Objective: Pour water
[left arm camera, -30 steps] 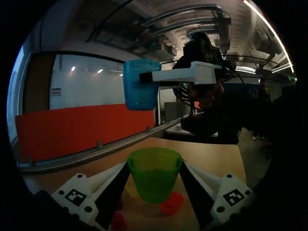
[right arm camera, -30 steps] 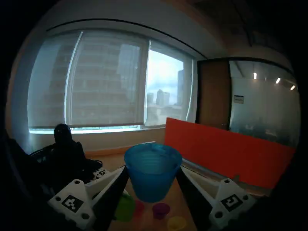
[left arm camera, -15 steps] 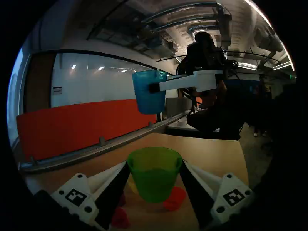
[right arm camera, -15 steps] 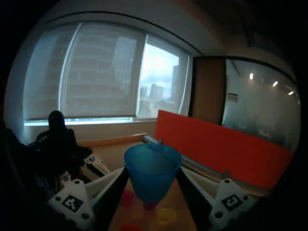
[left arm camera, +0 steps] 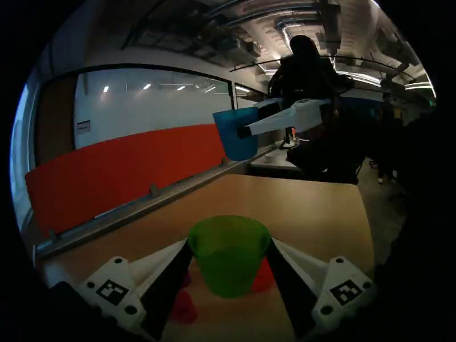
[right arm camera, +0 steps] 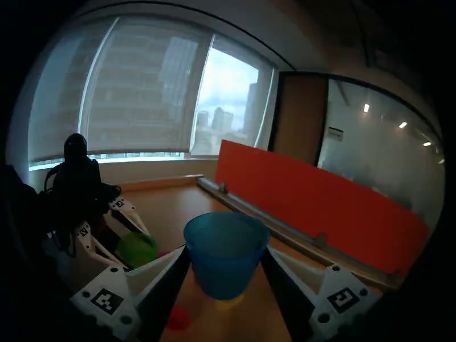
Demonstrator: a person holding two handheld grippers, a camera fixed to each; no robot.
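- Blue cup (right arm camera: 226,253) hangs in the air above the desk (left arm camera: 308,211), toward its far edge in my left gripper view, near the orange partition (left arm camera: 125,165) that runs along one side.
- Right claw (right arm camera: 226,251) is clenched on the blue cup, a finger on each wall. Left claw (left arm camera: 228,246) grasps the green cup (left arm camera: 229,256) the same way, low over the desk's near edge.
- Both cups stand mouth up, long axis near vertical; the blue one leans only slightly.
- I judge pouring not begun: the cups are well apart, and I cannot tell whether either holds water.
- Small red cup (right arm camera: 178,318) sits on the desk beneath.
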